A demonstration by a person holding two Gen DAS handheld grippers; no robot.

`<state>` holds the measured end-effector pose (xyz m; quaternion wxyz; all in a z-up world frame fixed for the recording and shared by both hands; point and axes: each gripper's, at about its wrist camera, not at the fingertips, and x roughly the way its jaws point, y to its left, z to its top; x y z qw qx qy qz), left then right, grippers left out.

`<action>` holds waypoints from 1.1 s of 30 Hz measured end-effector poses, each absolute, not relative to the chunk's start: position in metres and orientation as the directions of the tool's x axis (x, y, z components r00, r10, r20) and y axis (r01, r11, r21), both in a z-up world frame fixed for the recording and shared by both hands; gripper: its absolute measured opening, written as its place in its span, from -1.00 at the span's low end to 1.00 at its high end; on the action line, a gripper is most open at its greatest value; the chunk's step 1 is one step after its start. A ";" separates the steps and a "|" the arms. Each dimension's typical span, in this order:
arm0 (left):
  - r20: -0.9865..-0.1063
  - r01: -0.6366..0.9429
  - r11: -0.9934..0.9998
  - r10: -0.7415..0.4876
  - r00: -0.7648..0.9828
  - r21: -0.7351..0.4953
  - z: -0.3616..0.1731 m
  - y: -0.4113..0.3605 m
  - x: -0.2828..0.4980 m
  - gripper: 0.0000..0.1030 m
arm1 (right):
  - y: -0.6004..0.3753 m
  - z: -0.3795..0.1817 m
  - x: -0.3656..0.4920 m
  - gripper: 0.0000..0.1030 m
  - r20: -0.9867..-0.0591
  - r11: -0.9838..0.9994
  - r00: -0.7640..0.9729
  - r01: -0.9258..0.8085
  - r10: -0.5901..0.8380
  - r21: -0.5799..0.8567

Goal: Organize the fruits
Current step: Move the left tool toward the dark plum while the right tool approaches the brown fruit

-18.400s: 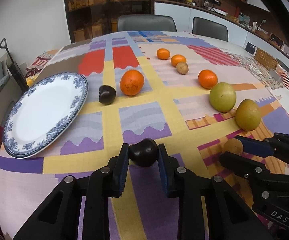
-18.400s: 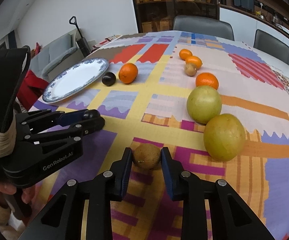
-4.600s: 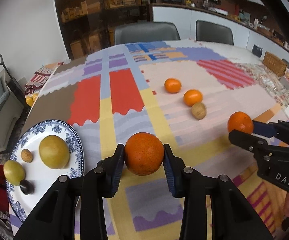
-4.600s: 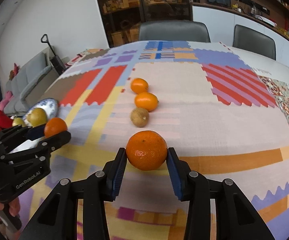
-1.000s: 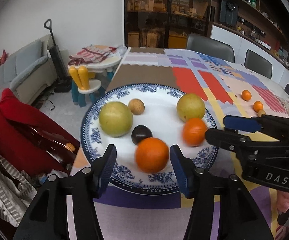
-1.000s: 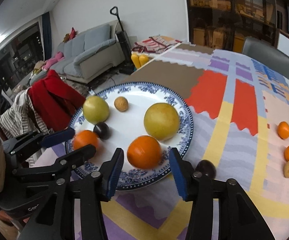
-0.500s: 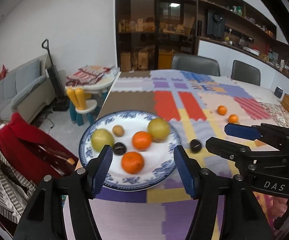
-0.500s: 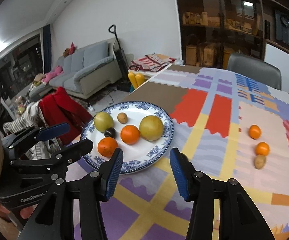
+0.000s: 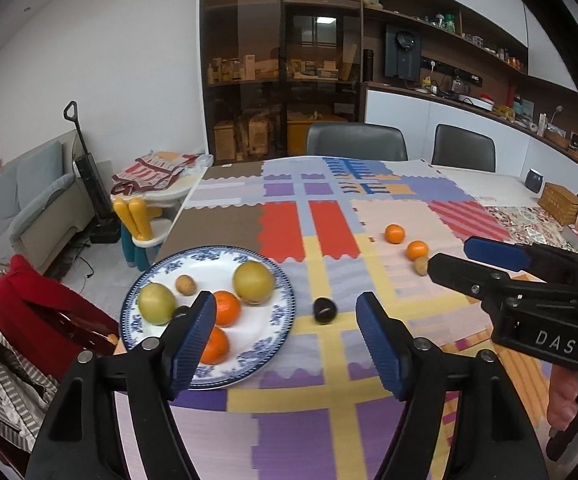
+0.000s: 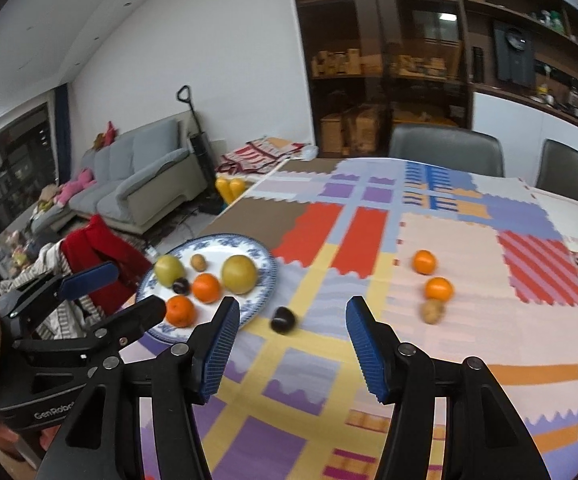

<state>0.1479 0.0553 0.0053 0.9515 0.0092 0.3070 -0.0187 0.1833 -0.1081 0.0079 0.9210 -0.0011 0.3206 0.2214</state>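
Note:
A blue-rimmed white plate [image 9: 277,276] [image 10: 267,266] at the table's left edge holds two oranges, two yellow-green fruits, a small brown fruit and a dark plum. A second dark plum [image 9: 324,311] [image 10: 282,320] lies on the cloth just right of the plate. Two small oranges [image 9: 394,234] [image 10: 424,261] and a brown fruit [image 10: 432,311] lie further right. My left gripper [image 9: 283,344] is open and empty, raised above the table. My right gripper [image 10: 289,346] is open and empty too, and shows in the left wrist view [image 9: 477,260].
A patchwork cloth [image 9: 329,232] covers the table. Two grey chairs [image 9: 355,142] stand at the far side. A red garment on a chair [image 10: 101,248] sits left of the table, beside a sofa [image 10: 145,184]. A wicker basket [image 9: 560,203] stands far right.
Both grippers have pulled back and up from the plate, open and empty, after releasing the two oranges onto it. The view now takes in more of the table.

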 end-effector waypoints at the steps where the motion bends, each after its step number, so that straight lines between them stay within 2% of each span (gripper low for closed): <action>1: -0.586 0.037 0.999 -0.025 0.810 0.008 0.006 0.052 0.148 0.42 | -0.115 0.010 0.183 0.10 -0.592 0.909 0.702 -0.391 0.395 0.143; 19: -0.621 0.000 1.000 -0.005 0.784 -0.008 -0.025 0.009 0.173 0.42 | -0.192 -0.006 0.206 0.15 -0.648 0.971 0.724 -0.152 0.238 0.186; 27: -0.607 0.023 1.000 -0.031 0.794 -0.021 -0.048 0.005 0.186 0.40 | -0.199 -0.032 0.223 0.15 -0.677 0.973 0.699 -0.132 0.228 0.192; 33: -0.664 0.034 0.998 -0.055 0.746 -0.044 -0.070 0.008 0.212 0.10 | -0.194 -0.050 0.240 0.15 -0.697 0.973 0.680 -0.136 0.230 0.188</action>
